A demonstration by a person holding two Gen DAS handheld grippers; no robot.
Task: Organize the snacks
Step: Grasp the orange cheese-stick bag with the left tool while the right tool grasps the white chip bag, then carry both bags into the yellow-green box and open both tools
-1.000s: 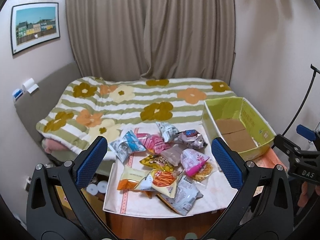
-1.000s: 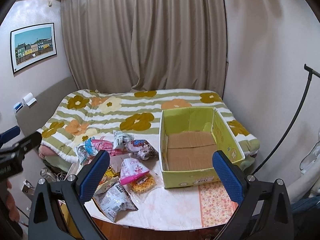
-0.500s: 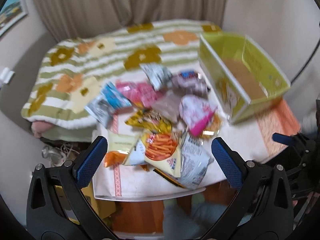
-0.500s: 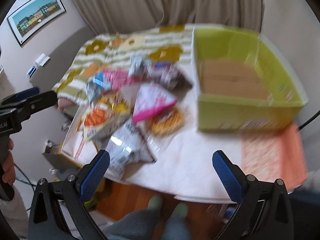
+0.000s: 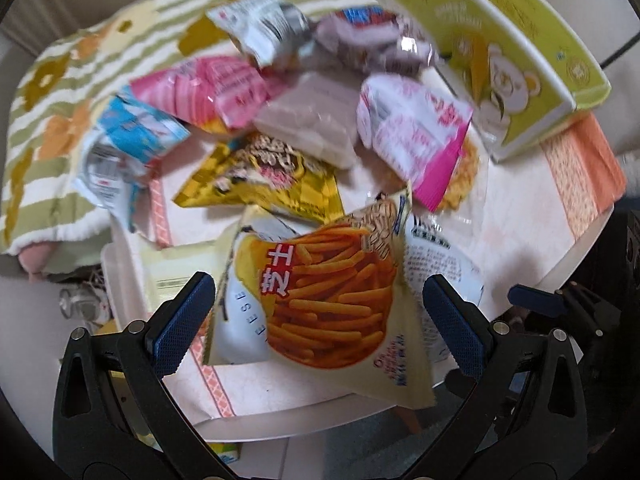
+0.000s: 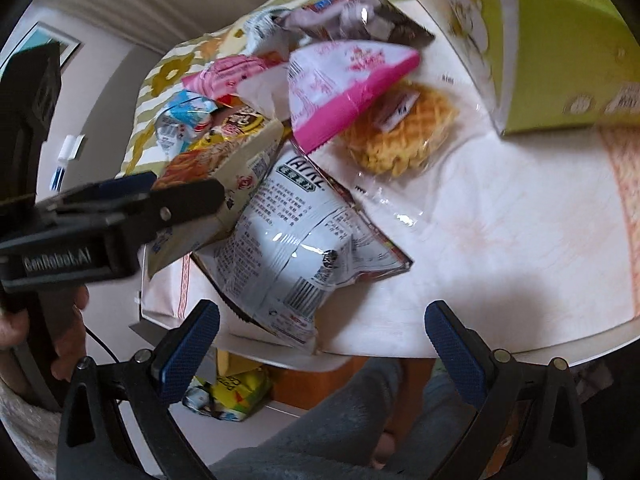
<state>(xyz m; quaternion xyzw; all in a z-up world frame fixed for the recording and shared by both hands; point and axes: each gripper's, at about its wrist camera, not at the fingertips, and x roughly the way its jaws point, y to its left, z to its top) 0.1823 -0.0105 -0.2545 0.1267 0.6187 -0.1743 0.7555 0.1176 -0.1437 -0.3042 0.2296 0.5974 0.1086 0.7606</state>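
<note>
Left gripper (image 5: 320,308): jaws spread wide, one pad on each side of the cheese-stick bag, neither pad clearly touching it; nothing pinched.
Right gripper (image 6: 322,340): jaws spread wide, empty, hovering over the near counter edge just in front of the white bag.
Cheese-stick bag (image 5: 320,300): yellow and white, orange sticks printed on it; lies at the near edge of the counter, partly over the white bag.
White bag (image 6: 296,240): printed back panel with barcode facing up, near edge of counter, one corner past the edge.
Pink-and-white bag (image 6: 340,84): lies across the waffle pack (image 6: 400,128), which is in clear wrap.
Yellow bag (image 5: 264,176): mid-pile, behind the cheese-stick bag.
Other snacks: pink pack (image 5: 208,92), blue-and-white pack (image 5: 128,140) at the left edge, silver bag (image 5: 260,28) and purple-grey bag (image 5: 372,40) at the far side.
Green box (image 5: 500,52): cardboard, bear print on its side, far right of the counter, just beside the pile; interior not visible.
Counter (image 6: 500,240): white cloth with orange patterned border.
Bed (image 5: 60,80): striped floral cover, behind the counter.
Person: hand (image 6: 24,332) gripping the left gripper's handle; grey-trousered leg (image 6: 340,420) below the counter edge.
</note>
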